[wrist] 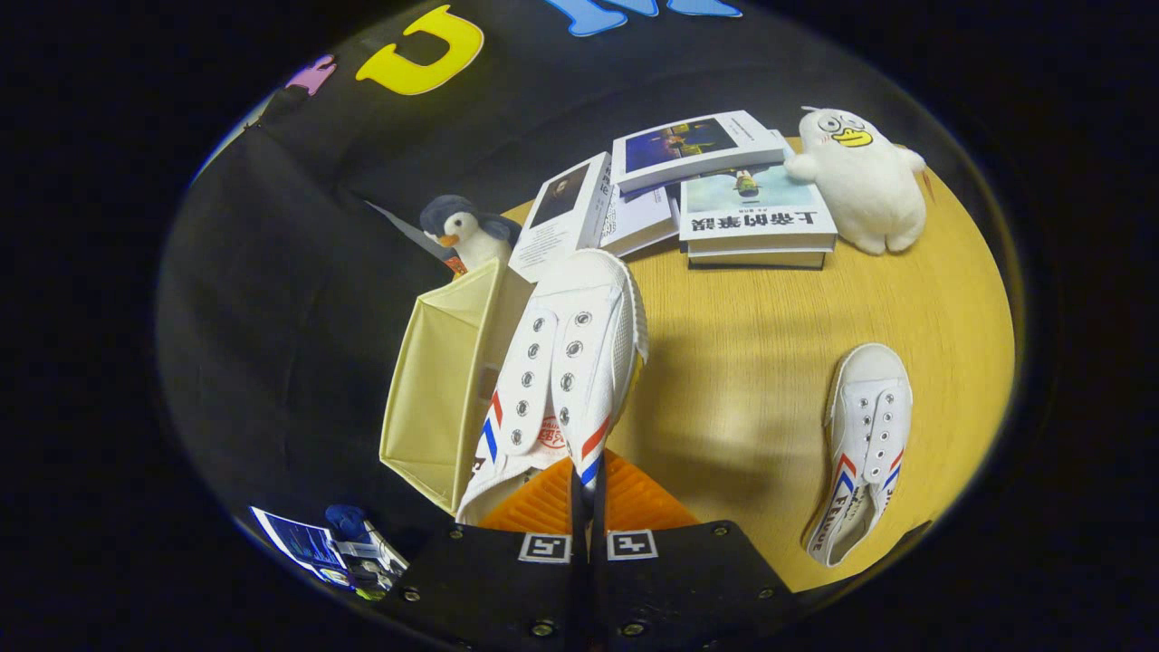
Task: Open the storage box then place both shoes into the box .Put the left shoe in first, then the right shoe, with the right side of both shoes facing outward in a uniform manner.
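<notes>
Storage box (444, 380) stands open on the worktop (770, 362); the claw (587, 493), closed on one shoe's (566, 362) collar, holds it beside the opening. Second shoe (865, 444) waits, nothing boxed yet.

Gripper (587, 489) clamped on white shoe (566, 362) beside storage box (444, 380)

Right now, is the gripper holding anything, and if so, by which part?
Yes: the gripper is shut on the white shoe, pinching the side wall of its collar near the heel, with the toe pointing away beside the open storage box.
</notes>
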